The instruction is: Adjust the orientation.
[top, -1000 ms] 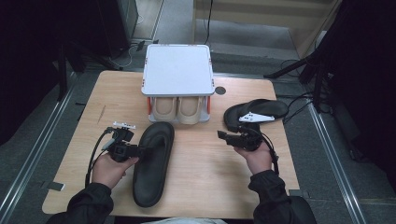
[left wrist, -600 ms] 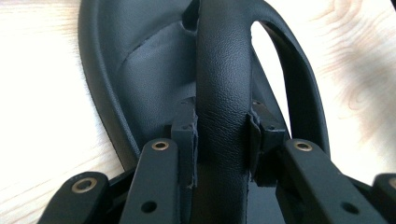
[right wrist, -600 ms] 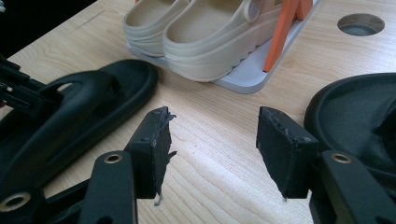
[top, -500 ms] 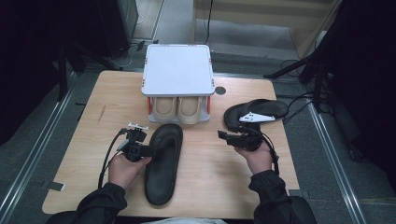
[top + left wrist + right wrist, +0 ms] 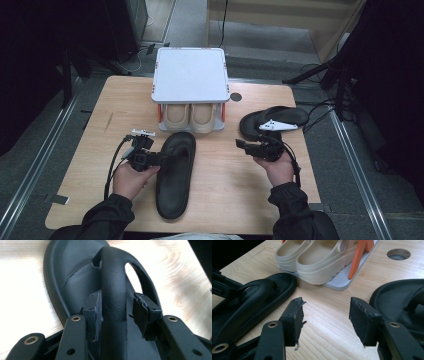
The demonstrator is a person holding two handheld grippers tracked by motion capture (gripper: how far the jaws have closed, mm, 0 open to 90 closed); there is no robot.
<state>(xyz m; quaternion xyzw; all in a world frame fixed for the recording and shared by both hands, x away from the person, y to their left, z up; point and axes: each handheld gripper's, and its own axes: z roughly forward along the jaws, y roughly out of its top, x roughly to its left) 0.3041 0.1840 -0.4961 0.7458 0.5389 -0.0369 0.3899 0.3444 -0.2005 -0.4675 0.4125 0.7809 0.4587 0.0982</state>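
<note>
Rubber or foam sandal (image 5: 175, 175), black and one-piece, is what we have in hand: we judge it light, flexible and a little grippy, and its strap (image 5: 113, 302) the natural place to hold it, thick enough to pinch without crushing. That strap runs straight up between the jaws of our left gripper (image 5: 161, 159), the left pad (image 5: 93, 312) close against it and the right pad standing clear, so the jaws have just been opening and no longer clamp it. Against the earlier frames, the sandal has swung nearer the shoe rack (image 5: 190, 75), its toe now just before the beige clogs (image 5: 192, 117). Our right gripper (image 5: 245, 145) hovers wide and empty, the second black sandal (image 5: 272, 122) off beside its right jaw.
</note>
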